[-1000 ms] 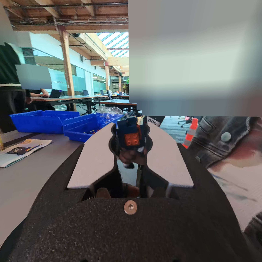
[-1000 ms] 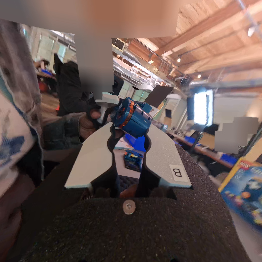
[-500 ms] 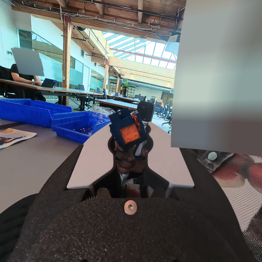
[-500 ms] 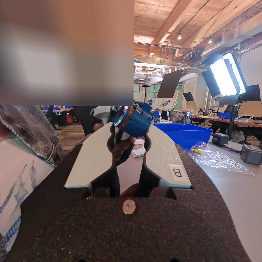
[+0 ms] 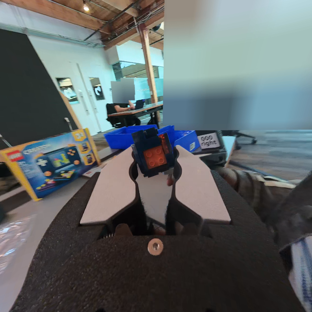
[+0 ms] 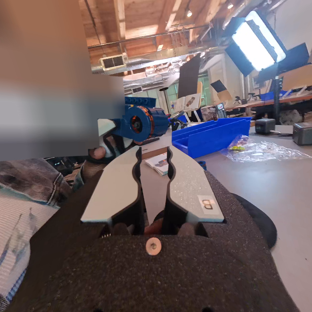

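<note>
My left gripper is shut on a dark blue brick model with an orange studded plate facing the camera, held above the table. In the right wrist view the same model shows as a blue drum with an orange ring, gripped by the left gripper's white fingers, up and left of my right gripper. My right gripper is empty, its jaws a small gap apart, just below and right of the model and not touching it.
A toy set box stands on the grey table at the left. Blue bins, a crumpled plastic bag, a booklet and grey devices lie ahead. A person's denim sleeve is close on the left. The grippers' ends are close to 4 cm from one another.
My right gripper has let go of the model and dropped just below it, jaws narrower. My left gripper still holds it. The left view has swung left toward the toy box.
</note>
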`<move>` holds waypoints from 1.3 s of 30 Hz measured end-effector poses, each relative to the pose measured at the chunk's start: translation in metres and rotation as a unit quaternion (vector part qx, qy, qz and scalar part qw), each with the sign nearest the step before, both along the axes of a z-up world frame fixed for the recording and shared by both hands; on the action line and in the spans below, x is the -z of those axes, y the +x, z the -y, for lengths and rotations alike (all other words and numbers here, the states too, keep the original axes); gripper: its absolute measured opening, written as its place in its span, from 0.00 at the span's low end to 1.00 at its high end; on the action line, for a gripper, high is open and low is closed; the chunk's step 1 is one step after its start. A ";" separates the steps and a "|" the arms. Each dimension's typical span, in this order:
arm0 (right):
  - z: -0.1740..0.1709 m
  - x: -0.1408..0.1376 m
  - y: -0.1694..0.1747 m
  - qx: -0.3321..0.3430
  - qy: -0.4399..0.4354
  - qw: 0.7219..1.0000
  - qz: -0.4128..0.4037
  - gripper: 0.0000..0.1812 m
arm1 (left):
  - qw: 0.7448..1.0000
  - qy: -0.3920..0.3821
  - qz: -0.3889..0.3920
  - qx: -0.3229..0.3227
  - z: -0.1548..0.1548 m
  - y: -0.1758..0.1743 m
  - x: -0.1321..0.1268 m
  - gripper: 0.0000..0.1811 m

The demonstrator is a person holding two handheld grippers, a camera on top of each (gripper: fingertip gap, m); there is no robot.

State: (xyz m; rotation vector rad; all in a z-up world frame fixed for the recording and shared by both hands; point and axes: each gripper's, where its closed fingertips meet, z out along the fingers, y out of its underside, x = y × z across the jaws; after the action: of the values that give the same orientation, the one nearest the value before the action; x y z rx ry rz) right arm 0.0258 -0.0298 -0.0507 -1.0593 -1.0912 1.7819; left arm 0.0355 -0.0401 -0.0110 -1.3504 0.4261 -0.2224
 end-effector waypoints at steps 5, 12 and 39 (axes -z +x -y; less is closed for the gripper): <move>-0.012 -0.028 0.013 0.073 -0.005 0.997 -0.040 0.13 | 0.987 0.047 -0.101 -0.112 -0.005 -0.019 0.001 0.21; 0.036 -0.046 -0.005 0.089 0.121 0.989 0.004 0.14 | 0.952 0.105 -0.211 -0.196 -0.011 -0.021 0.009 0.21; 0.006 -0.001 -0.032 0.177 0.194 0.963 0.052 0.04 | 0.970 0.062 -0.152 -0.178 -0.034 -0.038 0.041 0.17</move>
State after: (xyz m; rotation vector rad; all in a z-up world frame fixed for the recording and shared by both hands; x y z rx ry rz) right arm -0.0065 -0.0360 -0.0494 -1.0332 -1.1702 1.1824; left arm -0.0022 -0.0065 -0.0519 -1.3156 0.4370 0.3088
